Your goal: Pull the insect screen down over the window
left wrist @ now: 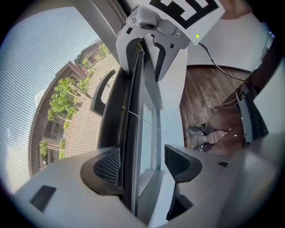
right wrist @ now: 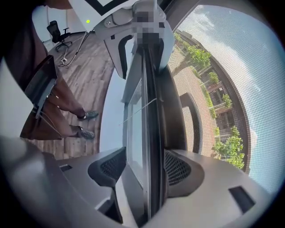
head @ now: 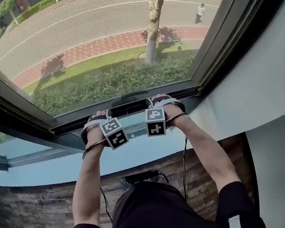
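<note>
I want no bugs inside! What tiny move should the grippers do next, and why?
Probably press the screen bar a touch lower with the left gripper and right gripper. The mesh already fills the window frame and the bar sits near its bottom, but whether it has seated isn't clear.

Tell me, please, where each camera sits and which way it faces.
Head view: on the person's head, facing steeply down at the window; both forearms, the left gripper and the right gripper show at the screen bar.
Left gripper view: rides the left gripper, facing along the bar towards the right gripper; its jaws straddle the bar, one pad clear.
Right gripper view: rides the right gripper, facing back along the bar; its jaws clamp it.
Shared: both gripper views show the bar, the mesh and the other gripper.
</note>
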